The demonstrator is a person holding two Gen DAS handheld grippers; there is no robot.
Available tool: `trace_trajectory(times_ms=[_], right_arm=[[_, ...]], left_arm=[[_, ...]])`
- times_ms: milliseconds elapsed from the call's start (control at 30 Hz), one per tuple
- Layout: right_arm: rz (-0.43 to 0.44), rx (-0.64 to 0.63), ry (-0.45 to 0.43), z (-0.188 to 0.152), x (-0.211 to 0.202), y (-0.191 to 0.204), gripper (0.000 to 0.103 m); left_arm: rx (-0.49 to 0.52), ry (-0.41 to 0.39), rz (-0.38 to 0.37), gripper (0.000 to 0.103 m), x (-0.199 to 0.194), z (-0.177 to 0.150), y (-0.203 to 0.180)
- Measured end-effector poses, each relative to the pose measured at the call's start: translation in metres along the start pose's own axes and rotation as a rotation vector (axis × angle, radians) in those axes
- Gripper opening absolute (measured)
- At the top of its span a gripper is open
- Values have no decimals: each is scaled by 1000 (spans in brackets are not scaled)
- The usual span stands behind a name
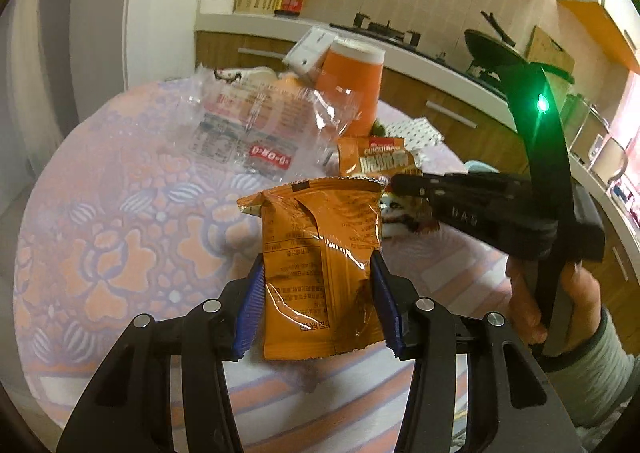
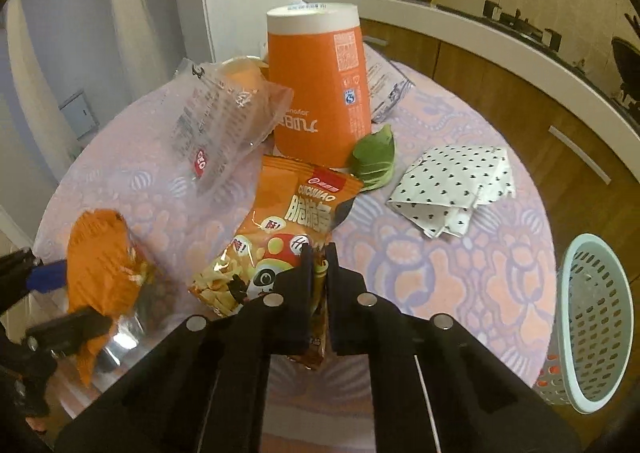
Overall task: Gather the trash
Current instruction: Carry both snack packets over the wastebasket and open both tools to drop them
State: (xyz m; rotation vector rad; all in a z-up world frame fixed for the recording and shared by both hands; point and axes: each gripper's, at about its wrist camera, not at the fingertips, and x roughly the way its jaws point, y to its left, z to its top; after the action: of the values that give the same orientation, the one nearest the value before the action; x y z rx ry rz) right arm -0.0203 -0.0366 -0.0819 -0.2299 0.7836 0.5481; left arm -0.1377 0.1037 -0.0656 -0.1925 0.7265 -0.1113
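My left gripper (image 1: 318, 293) is shut on an orange snack packet (image 1: 320, 249), its blue pads pressing both sides, and holds the packet upright above the flowered tablecloth (image 1: 120, 245). In the right wrist view that packet (image 2: 100, 261) hangs at the far left. My right gripper (image 2: 319, 257) is shut on the lower edge of an orange panda-print snack bag (image 2: 280, 229), which tilts up towards the cup. The left wrist view shows this bag (image 1: 376, 161) behind the right gripper's black fingers (image 1: 404, 185), with a person's hand (image 1: 560, 313) on its handle.
An upside-down orange paper cup (image 2: 320, 85) stands mid-table, with a crumpled clear wrapper (image 2: 216, 121) to its left. A green leaf (image 2: 372, 161) and a dotted napkin (image 2: 456, 185) lie to its right. A pale blue slotted basket (image 2: 596, 317) sits by the table's right edge. A kitchen counter (image 2: 520, 49) runs behind.
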Motion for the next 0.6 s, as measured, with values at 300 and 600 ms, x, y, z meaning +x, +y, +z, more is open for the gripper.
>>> trace_trajectory(times_ms=[300, 600], right_arm=[[-30, 64, -113, -1, -43, -37, 5], [-132, 172, -232, 2, -92, -109, 4]], left_arm=[[47, -51, -31, 47, -9, 18, -25], [94, -97, -98, 47, 12, 60, -71]])
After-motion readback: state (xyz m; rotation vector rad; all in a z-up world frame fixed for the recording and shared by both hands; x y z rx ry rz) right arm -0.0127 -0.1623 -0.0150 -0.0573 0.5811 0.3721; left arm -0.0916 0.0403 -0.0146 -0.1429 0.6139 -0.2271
